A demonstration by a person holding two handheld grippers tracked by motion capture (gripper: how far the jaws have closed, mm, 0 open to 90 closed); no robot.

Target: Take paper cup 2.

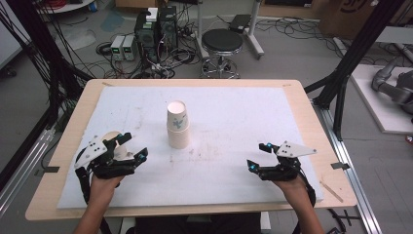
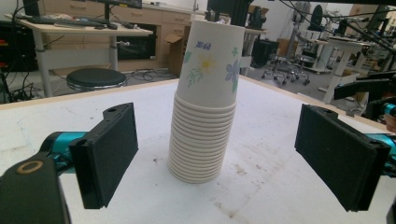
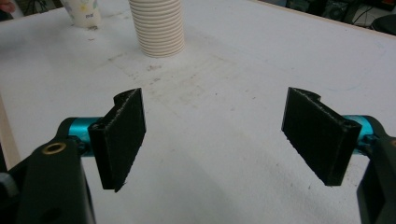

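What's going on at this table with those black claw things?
A person sits at a white-topped table with a two-jaw gripper in each hand. A stack of upside-down paper cups stands near the middle. The left gripper and the right gripper are both open and hold nothing. A single cup stands beside the left gripper. The left gripper's camera looks straight at the stack.

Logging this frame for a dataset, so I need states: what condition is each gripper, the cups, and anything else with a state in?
Stack of paper cups: upright, upside down, nested, untouched at mid-table.
Single paper cup: standing alone on the pad beside the left gripper.
Left gripper: open, holding nothing, aimed at the stack.
Right gripper: open, holding nothing, over bare pad.
White pad: flat, stained near the centre.
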